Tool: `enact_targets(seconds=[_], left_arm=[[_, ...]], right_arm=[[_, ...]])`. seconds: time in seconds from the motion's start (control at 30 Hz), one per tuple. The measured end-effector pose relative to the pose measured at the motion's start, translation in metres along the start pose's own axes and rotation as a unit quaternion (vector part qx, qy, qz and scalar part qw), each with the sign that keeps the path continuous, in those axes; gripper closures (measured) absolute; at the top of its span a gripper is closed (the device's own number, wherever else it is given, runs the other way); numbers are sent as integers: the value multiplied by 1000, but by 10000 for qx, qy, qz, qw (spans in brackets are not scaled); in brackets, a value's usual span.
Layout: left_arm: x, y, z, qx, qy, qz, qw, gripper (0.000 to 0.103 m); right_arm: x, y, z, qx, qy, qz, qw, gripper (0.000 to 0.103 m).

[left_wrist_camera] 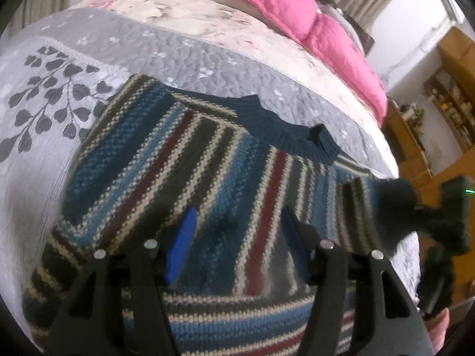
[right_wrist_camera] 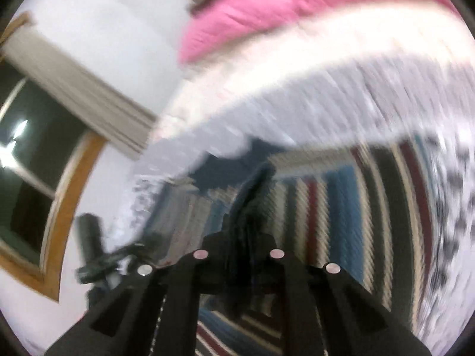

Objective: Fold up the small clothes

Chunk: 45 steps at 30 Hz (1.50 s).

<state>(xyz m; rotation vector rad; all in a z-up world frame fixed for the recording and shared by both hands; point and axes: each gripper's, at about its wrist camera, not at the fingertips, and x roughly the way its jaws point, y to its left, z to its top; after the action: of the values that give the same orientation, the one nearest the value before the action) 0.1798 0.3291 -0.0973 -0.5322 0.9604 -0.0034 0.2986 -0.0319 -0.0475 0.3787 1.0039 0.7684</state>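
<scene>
The sweater [left_wrist_camera: 184, 178] lies flat on the bed [left_wrist_camera: 44, 178], one sleeve already across its body. The left gripper [left_wrist_camera: 237, 231] hovers wide above it, holding nothing. The right gripper [right_wrist_camera: 246, 207] is pinched onto the right sleeve [left_wrist_camera: 365, 207]; the heavy knit may slip from that narrow hold mid-swing, or drag the body askew.

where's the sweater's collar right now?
In the left wrist view the dark blue collar sits right of centre at the sweater's far edge, lying on the grey quilt, beyond the open left gripper.
</scene>
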Motion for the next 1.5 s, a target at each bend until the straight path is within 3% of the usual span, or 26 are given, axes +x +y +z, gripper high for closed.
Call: enact_targets(seconds=[0.03,0.1,0.2,0.3,0.4,0.47,0.53,0.6,0.67,0.73,0.93,1.13,1.2,1.37,1.5], left_arm=[[1,2,-1,-79,-68,92,9999,44],[1,5,-4,-167,-170,231,9995,44],[8,9,-7,-247,-63,330,9991,44],[12,10,-11,-197,11,398,9990,44],[8,7,-10,-144,-2,372,9992,44],[4,3,-10,-103,-19,306,9995,43],[2,-1,-10,19,-38,294,9996,40],[5,-4,-11,88,5,356,9993,40],[9,-2,-12,54,73,364,9993,40],[9,1,-14,6,33,370,9993,40],[-5,1,-11,-53,-465,526,9975,39],[17,3,-13,-16,-78,798,9968,39],[17,1,-15,38,-96,833,9965,38],[-2,-5,-15,-32,-80,438,9990,37],[-10,-16,-23,187,-32,221,9996,35]], right_arm=[[-5,4,1,-95,-68,-17,9999,93],[-8,-4,1,-108,-49,-454,9989,93],[4,-44,-7,370,319,-1073,9930,93],[10,-64,-18,563,545,-1193,9898,89],[4,-60,-24,434,473,-1048,9924,71],[7,-55,-25,380,535,-988,9929,45],[20,-47,-25,289,714,-1005,9919,45],[28,-43,-24,149,822,-1209,9891,63],[30,-38,-21,41,806,-1263,9887,90],[22,-35,-13,73,622,-968,9933,92],[-14,-30,6,-7,-61,-786,9969,94],[22,-61,-7,158,546,-1500,9870,94],[23,-64,-11,176,571,-1480,9872,92],[-12,-36,-14,-118,117,-1382,9903,74],[-9,-15,-27,-467,304,-1208,9911,73]])
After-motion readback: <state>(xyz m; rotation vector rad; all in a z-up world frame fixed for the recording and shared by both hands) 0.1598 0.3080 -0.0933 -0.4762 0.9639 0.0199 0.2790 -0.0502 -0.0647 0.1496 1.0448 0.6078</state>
